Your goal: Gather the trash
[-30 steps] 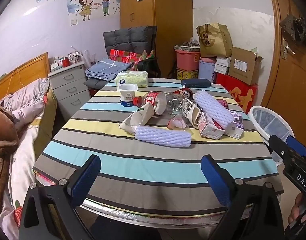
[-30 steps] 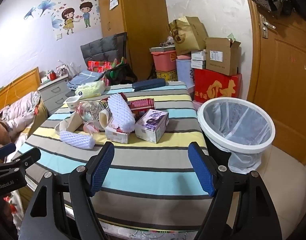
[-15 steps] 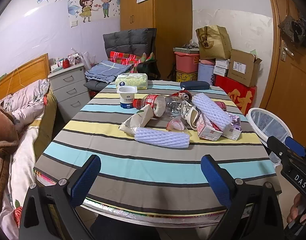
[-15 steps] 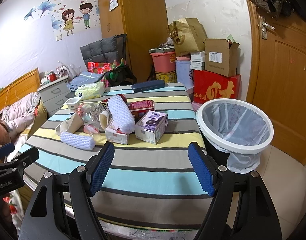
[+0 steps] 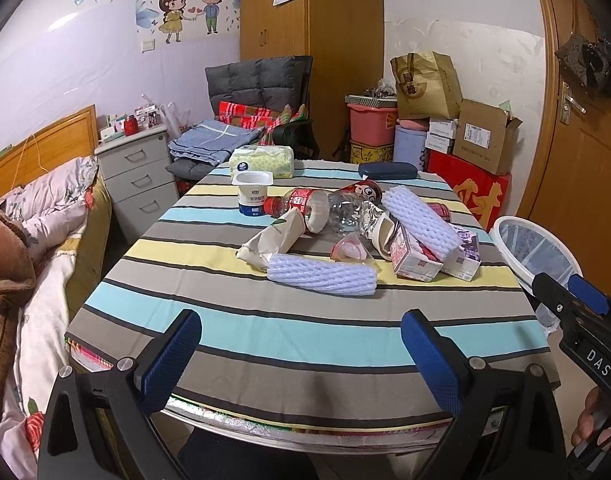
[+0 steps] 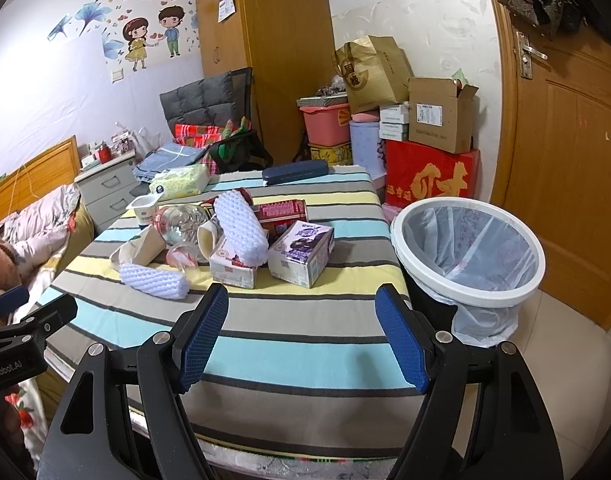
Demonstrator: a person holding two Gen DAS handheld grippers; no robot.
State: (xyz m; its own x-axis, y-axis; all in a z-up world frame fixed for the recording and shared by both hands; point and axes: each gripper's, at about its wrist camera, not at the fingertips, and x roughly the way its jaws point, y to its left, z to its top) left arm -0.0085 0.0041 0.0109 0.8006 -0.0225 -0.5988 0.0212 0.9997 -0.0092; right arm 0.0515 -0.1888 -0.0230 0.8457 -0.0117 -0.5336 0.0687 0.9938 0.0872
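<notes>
A pile of trash lies mid-table on the striped cloth: a white foam sleeve in front, a second foam sleeve on cartons, a clear plastic bottle, a yogurt cup, a crumpled paper wrapper, and a purple carton. A white trash bin with a liner stands to the table's right. My left gripper is open and empty at the near table edge. My right gripper is open and empty, also short of the pile.
A tissue pack and dark blue case lie at the table's far end. A bed is on the left, a drawer unit behind it. Stacked boxes and a door are at the right.
Both grippers have drawn back slightly from the table, staying open. The trash has not moved.
</notes>
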